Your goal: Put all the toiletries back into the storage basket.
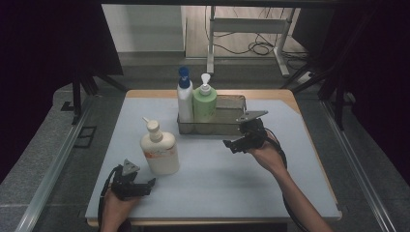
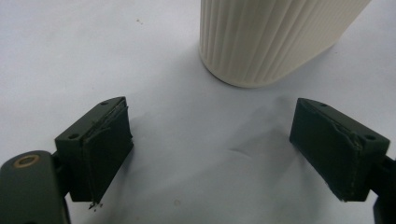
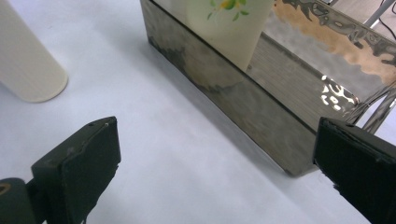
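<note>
Cream bottle (image 1: 160, 151) beside open table (image 1: 217, 188)

Both grippers are showing black bodies, the left gripper (image 1: 145, 185) and the right gripper (image 1: 231, 145) each wearing a grey three-cornered plate on top and trailing a black cable along a bare forearm. Close up, the square black pads (image 2: 108, 148) are looking scuffed, with a small screw hole near each tip.

Cream ribbed pump bottle (image 1: 160, 151) stands upright before the metal tray (image 1: 231, 126).
</note>
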Tool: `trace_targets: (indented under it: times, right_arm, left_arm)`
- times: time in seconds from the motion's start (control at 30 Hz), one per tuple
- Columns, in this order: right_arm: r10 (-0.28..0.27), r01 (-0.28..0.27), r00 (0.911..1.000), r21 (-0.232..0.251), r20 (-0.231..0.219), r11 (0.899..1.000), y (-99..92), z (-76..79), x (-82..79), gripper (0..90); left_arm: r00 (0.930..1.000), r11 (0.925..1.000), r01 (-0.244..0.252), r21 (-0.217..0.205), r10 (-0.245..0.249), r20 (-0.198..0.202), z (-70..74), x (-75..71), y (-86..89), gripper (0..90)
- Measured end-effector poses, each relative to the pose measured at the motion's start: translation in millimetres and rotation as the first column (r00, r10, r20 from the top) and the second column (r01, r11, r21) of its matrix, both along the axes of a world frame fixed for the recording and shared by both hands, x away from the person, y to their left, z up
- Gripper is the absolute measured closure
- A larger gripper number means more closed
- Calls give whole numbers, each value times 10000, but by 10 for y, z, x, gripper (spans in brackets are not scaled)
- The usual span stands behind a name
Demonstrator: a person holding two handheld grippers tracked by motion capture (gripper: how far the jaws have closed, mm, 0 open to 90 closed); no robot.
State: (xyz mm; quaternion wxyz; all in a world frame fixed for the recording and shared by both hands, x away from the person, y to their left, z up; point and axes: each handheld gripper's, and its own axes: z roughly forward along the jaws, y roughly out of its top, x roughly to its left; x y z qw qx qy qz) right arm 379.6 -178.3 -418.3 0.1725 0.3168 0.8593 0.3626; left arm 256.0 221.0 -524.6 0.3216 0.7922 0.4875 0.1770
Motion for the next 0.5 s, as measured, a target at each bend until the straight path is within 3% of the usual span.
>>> trace_targets:
  times: [0.5]
  right_arm:
    - [37,-39,9995,62,307,10000,-238,37,-322,0]
  left_arm:
    - [10000,10000,10,18,-10,52,6,-4,1,136]
